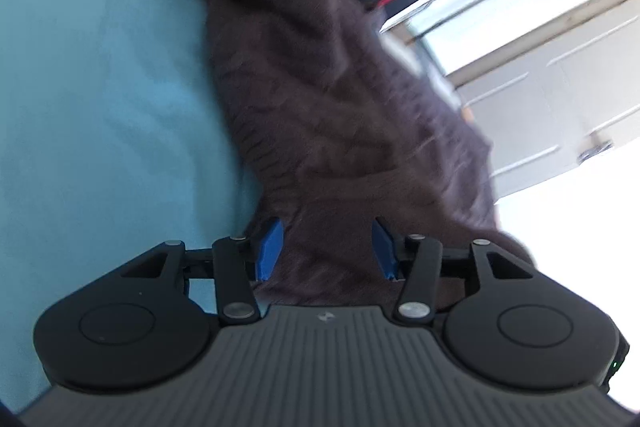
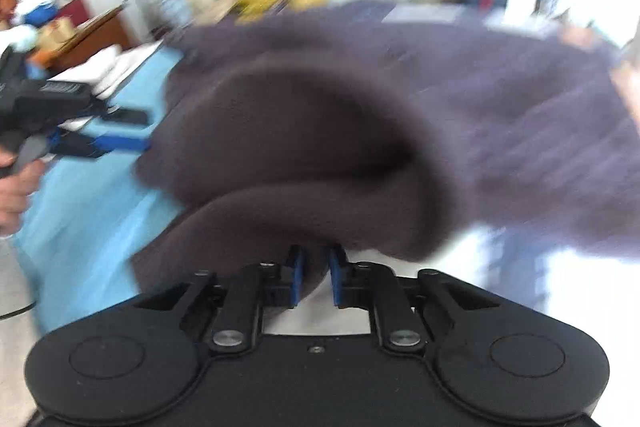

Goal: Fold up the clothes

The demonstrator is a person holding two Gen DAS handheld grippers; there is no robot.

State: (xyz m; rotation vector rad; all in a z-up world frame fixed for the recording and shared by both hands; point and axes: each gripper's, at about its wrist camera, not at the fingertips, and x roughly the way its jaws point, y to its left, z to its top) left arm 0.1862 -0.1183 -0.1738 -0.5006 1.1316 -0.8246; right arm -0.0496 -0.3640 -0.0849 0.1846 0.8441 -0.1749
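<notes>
A dark purple knitted garment [image 1: 320, 99] lies heaped along the edge of a surface [image 1: 100, 87] covered in light blue cloth, part of its bulk spilling over that edge toward the floor. By its look it is soft, thick and limp, likely to sag and drag under its own weight, and best taken by a hem or a firm fold, not by the loose middle. On the left, the left gripper [image 1: 327, 249] stands with its blue fingers [image 1: 270, 247] partly open, the knit lying between them but neither pad seen pressing it, so it holds nothing for certain. In the right wrist view the same left gripper [image 2: 120, 131] reaches in from the surface's left side, its tips just at the garment's [image 2: 304, 147] near edge, a person's hand [image 2: 14, 187] behind it. On the right, the right gripper [image 2: 316, 277] has its fingers [image 2: 297, 279] drawn close with only a narrow gap, a fold of the dark knit running down between them at the garment's lower edge; it appears pinched there, though blur keeps the contact from being plain.
</notes>
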